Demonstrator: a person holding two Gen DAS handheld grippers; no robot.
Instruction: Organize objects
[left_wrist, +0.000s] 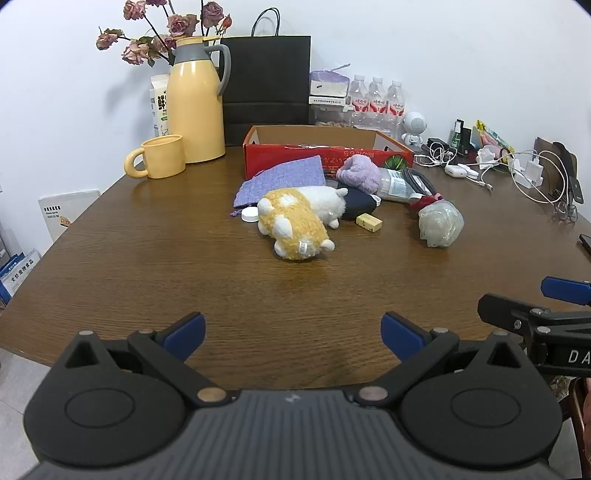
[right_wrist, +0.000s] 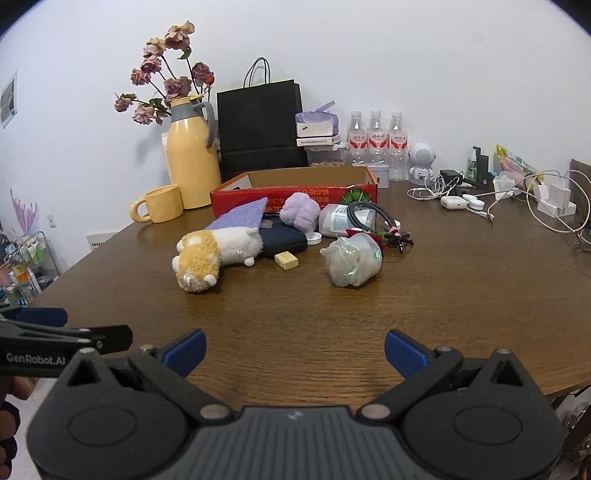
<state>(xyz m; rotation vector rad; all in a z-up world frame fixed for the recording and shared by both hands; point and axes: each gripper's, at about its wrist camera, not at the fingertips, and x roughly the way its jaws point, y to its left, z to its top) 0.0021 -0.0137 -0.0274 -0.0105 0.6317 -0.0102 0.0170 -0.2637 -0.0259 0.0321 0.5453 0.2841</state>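
Note:
A pile of loose objects lies mid-table before an open red cardboard box (left_wrist: 325, 157) (right_wrist: 295, 194). Nearest is a yellow-and-white plush toy (left_wrist: 295, 221) (right_wrist: 214, 254). Around it lie a purple pouch (left_wrist: 284, 179) (right_wrist: 240, 219), a purple fluffy ball (left_wrist: 360, 173) (right_wrist: 300, 214), a dark case (left_wrist: 358, 208) (right_wrist: 284, 243), a small yellow block (left_wrist: 368, 222) (right_wrist: 286, 260), a wrapped pale bundle (left_wrist: 440, 223) (right_wrist: 352, 264) and coiled cables (right_wrist: 369, 218). My left gripper (left_wrist: 293, 338) and right gripper (right_wrist: 294, 352) both hang open over the near table edge, well short of the pile, nothing between their fingers.
A yellow jug (left_wrist: 195, 107) with dried roses, a yellow mug (left_wrist: 160, 157) and a black paper bag (left_wrist: 267, 85) stand at the back left. Water bottles (right_wrist: 376, 138), a white robot figure (right_wrist: 422, 158) and tangled chargers (right_wrist: 517, 199) crowd the back right.

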